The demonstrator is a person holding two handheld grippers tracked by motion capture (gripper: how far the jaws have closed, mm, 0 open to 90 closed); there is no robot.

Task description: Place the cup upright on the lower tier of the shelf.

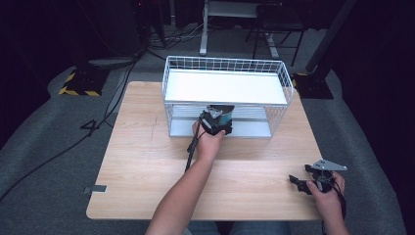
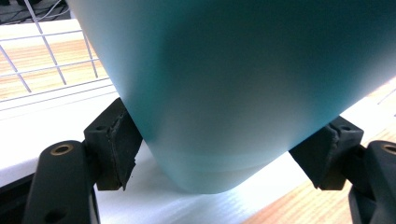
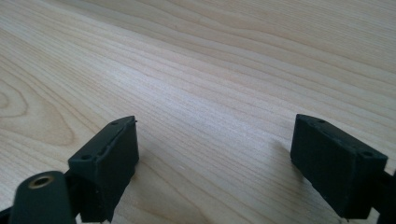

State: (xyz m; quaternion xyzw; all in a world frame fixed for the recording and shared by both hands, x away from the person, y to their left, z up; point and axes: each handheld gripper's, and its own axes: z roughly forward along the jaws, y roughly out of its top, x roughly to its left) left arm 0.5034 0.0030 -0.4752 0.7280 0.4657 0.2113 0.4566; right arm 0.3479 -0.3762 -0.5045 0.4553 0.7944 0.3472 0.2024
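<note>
High view: left hand [image 1: 209, 142] outstretched, apparently under rack [image 1: 225, 66].

Setting: lab or studio-type recording space, not a home.
Bench: bare light-wood table [image 1: 147, 161] standing alone on grey carpet [image 1: 44, 186].
Surroundings: dark, with black stands on the floor, one base marked with yellow-black hazard tape [image 1: 78, 88].
Cabling: black cables [image 1: 117, 78] run loose over the carpet.
Furniture behind: white desk frame [image 1: 205, 29], chair legs [image 1: 274, 36].

Light wooden table [image 1: 147, 166], white wire shelf rack [image 1: 226, 68] at its far edge.
</note>
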